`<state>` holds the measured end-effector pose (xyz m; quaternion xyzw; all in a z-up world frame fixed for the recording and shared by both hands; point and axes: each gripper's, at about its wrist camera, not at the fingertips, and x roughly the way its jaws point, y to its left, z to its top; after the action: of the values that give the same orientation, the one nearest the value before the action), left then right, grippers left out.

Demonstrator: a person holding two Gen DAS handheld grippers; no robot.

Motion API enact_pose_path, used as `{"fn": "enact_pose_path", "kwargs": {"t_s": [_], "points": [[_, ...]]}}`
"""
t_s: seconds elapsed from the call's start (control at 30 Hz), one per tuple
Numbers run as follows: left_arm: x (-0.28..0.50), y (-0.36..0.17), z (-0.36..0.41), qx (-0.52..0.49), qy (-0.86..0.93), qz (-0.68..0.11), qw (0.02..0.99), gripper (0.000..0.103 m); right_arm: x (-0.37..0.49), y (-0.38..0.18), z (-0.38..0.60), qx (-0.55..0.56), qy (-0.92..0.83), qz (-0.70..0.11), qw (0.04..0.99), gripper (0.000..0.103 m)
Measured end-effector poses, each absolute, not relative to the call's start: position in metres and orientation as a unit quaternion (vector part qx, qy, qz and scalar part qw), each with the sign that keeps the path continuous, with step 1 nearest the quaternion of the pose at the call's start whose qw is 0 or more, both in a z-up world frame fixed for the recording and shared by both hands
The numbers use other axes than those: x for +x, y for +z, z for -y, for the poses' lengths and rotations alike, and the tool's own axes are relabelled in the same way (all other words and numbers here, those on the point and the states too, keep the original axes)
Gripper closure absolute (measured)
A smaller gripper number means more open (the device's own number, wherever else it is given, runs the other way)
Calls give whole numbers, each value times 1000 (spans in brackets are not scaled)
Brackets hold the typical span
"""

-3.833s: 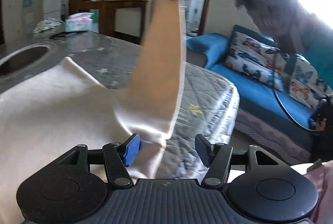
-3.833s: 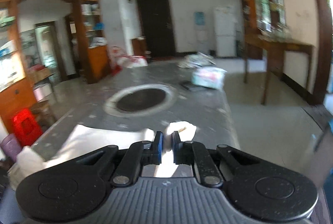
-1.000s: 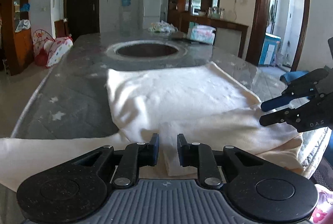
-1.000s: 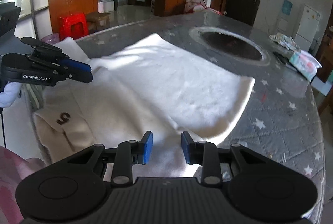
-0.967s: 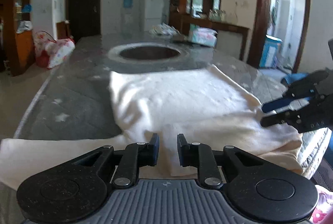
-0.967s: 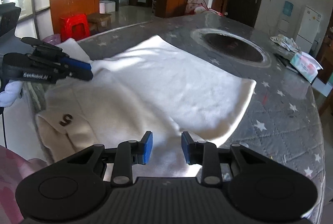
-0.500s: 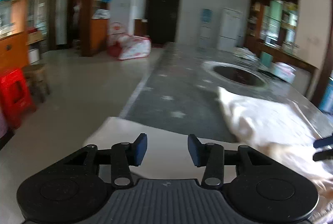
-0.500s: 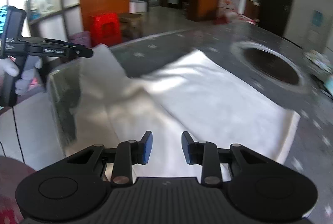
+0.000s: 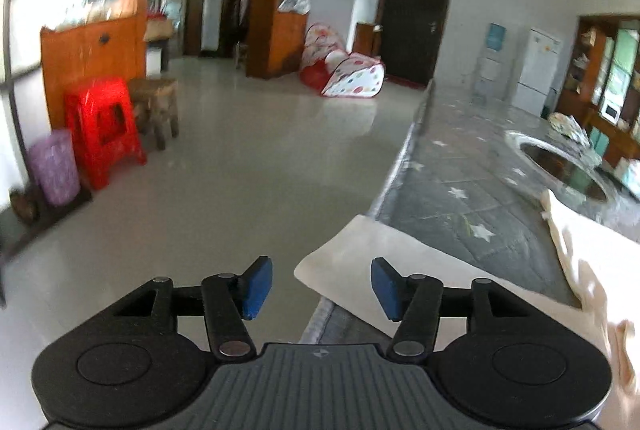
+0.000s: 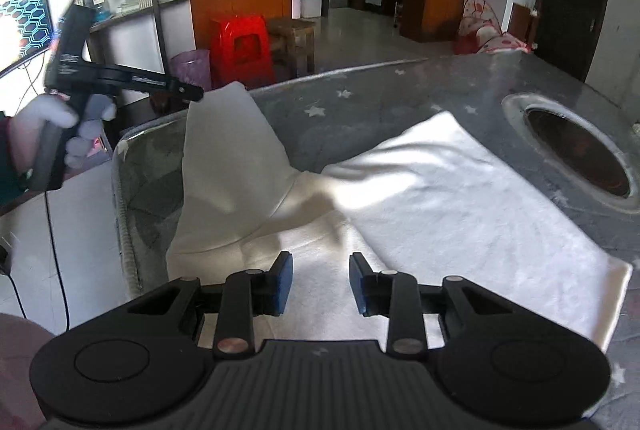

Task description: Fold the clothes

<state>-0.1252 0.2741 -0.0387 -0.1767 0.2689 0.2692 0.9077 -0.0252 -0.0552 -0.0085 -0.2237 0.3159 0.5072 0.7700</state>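
A cream-white garment (image 10: 460, 198) lies spread on the grey star-patterned table (image 10: 360, 102). One sleeve (image 10: 228, 158) reaches out toward the table's near left corner. In the left wrist view the sleeve end (image 9: 360, 254) lies just ahead of my left gripper (image 9: 322, 284), which is open and empty with the cuff corner between its fingers. The left gripper also shows in the right wrist view (image 10: 196, 94), at the sleeve's tip. My right gripper (image 10: 320, 284) is open and empty, low over the garment's near part.
The table has a round dark opening (image 10: 580, 154) beyond the garment. The table edge (image 9: 400, 166) drops to bare floor on the left. A red stool (image 9: 104, 130), a wooden stool (image 9: 156, 110) and a purple bin (image 9: 54, 166) stand by a cabinet.
My left gripper has swung left from the garment body to the sleeve end and opened wider. My right gripper has stayed open and turned left over the garment.
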Motion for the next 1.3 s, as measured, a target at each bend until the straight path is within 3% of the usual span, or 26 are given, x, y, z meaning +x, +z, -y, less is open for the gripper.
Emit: {"fn": "enact_pose_path", "kwargs": {"t_s": [0.17, 0.2, 0.27, 0.3, 0.33, 0.37, 0.57, 0.87, 1.3], "points": [[-127, -51, -294, -260, 261, -265, 891, 49, -30, 3, 74, -212, 497, -310, 783, 72], [-130, -52, -297, -277, 260, -261, 888, 55, -31, 5, 78, -209, 493, -309, 786, 72], [-136, -55, -303, -310, 257, -252, 880, 76, -33, 7, 85, -207, 487, -308, 791, 72], [-139, -54, -303, -315, 260, -247, 879, 80, -34, 9, 90, -203, 482, -306, 795, 72], [-142, -50, -301, -310, 266, -243, 880, 94, -34, 10, 95, -199, 477, -305, 800, 72], [-144, -46, -298, -305, 272, -238, 881, 95, -34, 11, 99, -194, 474, -305, 803, 72], [-148, -7, -267, -296, 223, -194, 908, 98, -33, 17, 124, -166, 448, -301, 825, 72], [-122, 71, -174, -262, 13, -151, 953, 98, -29, 16, 166, -125, 403, -296, 857, 72], [-66, 57, -31, -201, -201, -233, 930, 97, -30, 3, 225, -77, 343, -309, 884, 72]]}}
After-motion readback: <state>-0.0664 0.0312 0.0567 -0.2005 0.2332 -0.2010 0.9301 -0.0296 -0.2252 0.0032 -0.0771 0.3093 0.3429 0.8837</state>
